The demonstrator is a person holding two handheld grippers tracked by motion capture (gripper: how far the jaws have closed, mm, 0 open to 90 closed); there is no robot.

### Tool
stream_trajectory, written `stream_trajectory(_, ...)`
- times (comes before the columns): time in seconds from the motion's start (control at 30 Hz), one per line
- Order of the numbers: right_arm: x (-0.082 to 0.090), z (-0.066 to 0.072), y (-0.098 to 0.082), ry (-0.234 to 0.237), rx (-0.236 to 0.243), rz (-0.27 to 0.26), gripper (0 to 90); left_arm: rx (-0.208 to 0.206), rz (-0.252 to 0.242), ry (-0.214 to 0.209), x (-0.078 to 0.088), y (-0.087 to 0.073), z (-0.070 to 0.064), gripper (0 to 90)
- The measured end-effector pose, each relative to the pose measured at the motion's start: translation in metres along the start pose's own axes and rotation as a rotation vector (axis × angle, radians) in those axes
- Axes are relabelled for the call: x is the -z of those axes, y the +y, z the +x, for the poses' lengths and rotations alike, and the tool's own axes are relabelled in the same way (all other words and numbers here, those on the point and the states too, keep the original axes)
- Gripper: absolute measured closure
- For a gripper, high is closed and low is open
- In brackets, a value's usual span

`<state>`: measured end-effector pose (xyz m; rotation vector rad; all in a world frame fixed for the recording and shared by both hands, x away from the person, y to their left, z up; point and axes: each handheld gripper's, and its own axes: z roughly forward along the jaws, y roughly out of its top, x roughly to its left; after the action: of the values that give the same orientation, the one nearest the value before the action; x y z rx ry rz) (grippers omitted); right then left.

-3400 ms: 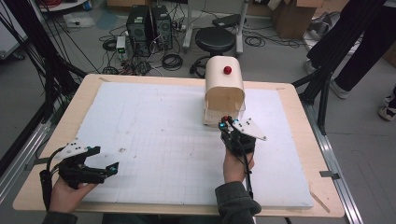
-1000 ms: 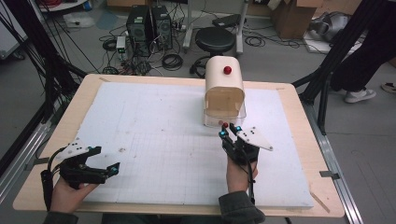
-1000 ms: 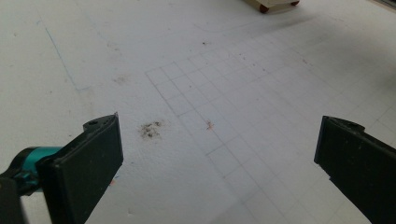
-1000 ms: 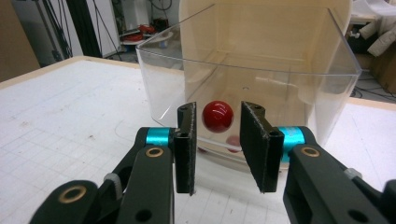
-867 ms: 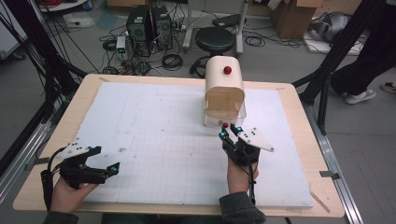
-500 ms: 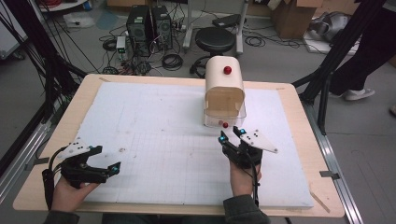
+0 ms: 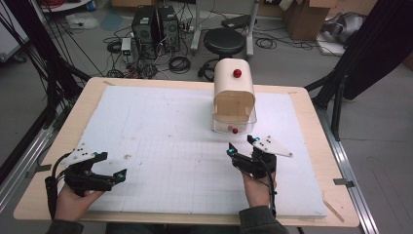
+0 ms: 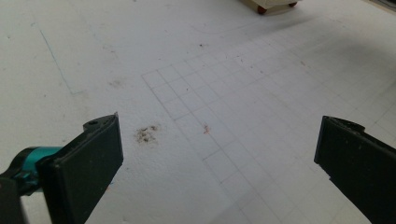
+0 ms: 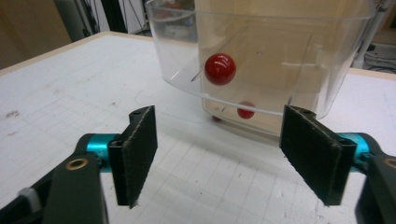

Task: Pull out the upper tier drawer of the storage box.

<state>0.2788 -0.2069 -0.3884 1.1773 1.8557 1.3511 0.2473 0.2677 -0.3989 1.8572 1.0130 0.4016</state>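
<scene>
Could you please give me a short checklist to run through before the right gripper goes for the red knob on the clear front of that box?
1. Right gripper open wide enough for the red knob: ok, the jaws stand well apart and hold nothing.
2. Knob lined up between the jaws: ok in the right gripper view, it sits above the gap.
3. Path to the box: ok, bare white mat lies between.
4. Left gripper out of the way: ok, it rests open at the near left corner.
5. Clear front panel shut or ajar: cannot tell.
6. Whether the box will stay put when pulled: cannot tell.
</scene>
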Motion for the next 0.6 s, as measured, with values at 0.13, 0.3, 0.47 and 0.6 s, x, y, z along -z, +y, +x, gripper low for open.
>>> stream_trajectory(0.13, -0.0012, -0.001, -0.0004, 0.026, 0.005, 0.021, 19.1, -0.002, 0.002, -0.002, -0.0013, -0.0004, -0.0005, 1.7)
stream_trajectory(0.3, -0.0019, -0.0025, -0.0007, 0.048, 0.018, 0.035, 15.2, 0.001, 0.005, -0.002, -0.002, -0.0009, -0.0001, 1.7)
stream_trajectory(0.47, -0.0023, -0.005, -0.0026, 0.064, 0.008, 0.059, 14.3, -0.006, 0.007, -0.004, -0.002, -0.0003, 0.0003, 1.7)
stream_trajectory(0.6, -0.0027, -0.0073, -0.0033, 0.083, 0.015, 0.072, 11.8, -0.001, 0.006, -0.001, -0.0009, -0.0015, 0.0014, 1.7)
